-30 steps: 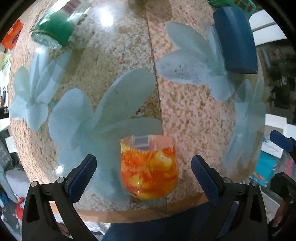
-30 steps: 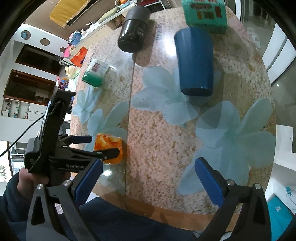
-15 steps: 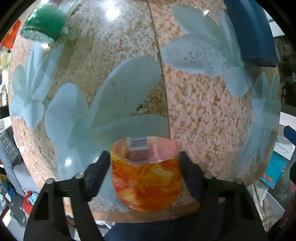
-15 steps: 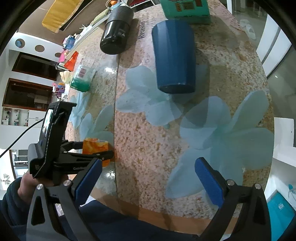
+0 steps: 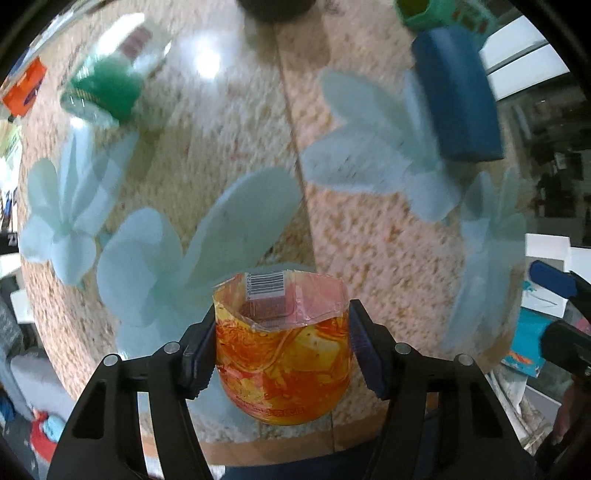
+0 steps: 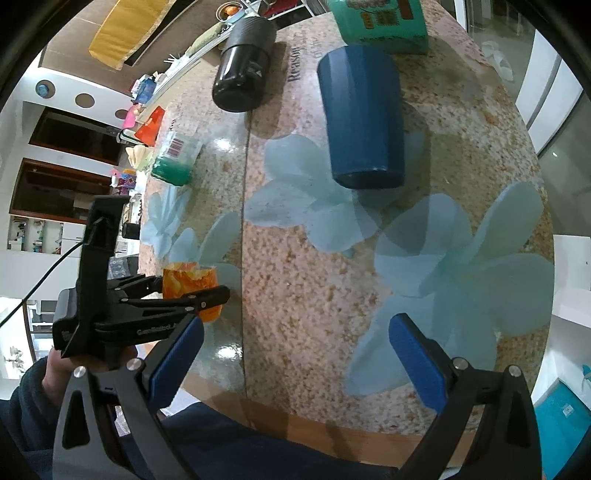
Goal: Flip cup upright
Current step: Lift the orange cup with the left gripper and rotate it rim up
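Observation:
An orange and yellow cup [image 5: 282, 354] with a barcode sticker on its flat top stands upside down near the table's front edge. My left gripper [image 5: 282, 354] is shut on it, one pad on each side. The cup [image 6: 190, 282] and the left gripper [image 6: 184, 295] also show in the right wrist view, at the left. My right gripper [image 6: 295, 365] is open and empty above the table's front edge, to the right of the cup.
A blue cup [image 6: 360, 122] stands upside down at the far middle of the flowered table [image 6: 406, 258]. A black cylinder [image 6: 243, 77], a teal box [image 6: 380, 22] and a clear cup with green contents [image 6: 175, 160] lie farther back.
My left gripper moved forward around the orange cup and closed on its sides. The view has tilted up a little. My right gripper stayed open.

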A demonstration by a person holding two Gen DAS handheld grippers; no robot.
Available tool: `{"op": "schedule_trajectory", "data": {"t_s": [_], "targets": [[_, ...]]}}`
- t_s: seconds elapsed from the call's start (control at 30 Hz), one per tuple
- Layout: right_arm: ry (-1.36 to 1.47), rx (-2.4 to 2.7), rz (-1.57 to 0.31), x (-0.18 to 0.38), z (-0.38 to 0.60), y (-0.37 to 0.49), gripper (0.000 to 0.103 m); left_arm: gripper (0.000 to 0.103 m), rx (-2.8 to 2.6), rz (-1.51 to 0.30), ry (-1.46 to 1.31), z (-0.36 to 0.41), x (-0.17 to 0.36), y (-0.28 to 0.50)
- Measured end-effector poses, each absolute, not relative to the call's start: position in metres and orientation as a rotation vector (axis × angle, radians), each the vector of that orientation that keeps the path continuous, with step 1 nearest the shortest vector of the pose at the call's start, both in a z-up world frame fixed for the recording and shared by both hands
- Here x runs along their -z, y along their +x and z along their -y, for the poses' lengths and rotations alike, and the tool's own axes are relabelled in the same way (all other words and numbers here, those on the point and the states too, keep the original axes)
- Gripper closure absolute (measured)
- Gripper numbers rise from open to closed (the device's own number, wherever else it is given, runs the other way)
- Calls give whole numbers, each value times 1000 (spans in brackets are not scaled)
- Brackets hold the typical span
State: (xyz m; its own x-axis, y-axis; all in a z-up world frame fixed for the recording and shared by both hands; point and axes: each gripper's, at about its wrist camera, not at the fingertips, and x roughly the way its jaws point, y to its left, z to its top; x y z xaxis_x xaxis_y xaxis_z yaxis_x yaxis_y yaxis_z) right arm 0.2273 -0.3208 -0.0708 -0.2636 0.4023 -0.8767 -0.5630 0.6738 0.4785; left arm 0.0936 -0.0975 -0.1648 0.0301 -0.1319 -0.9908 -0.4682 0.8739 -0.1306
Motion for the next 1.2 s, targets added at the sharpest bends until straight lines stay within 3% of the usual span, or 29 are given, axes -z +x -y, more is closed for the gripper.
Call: {"op": "schedule_trajectory", "data": {"t_s": [0.43,0.7,1.2], "targets": [[-44,-1016,-1448,35,312,239,2,35,-224,-1083,-298,104,71,81],[26,-1065,-1435,29,297,241,2,35,-246,-817,-188,110,51,72],[-238,-984,-1475,81,260,230,2,35,-209,-783,-164,113,135,81]]}}
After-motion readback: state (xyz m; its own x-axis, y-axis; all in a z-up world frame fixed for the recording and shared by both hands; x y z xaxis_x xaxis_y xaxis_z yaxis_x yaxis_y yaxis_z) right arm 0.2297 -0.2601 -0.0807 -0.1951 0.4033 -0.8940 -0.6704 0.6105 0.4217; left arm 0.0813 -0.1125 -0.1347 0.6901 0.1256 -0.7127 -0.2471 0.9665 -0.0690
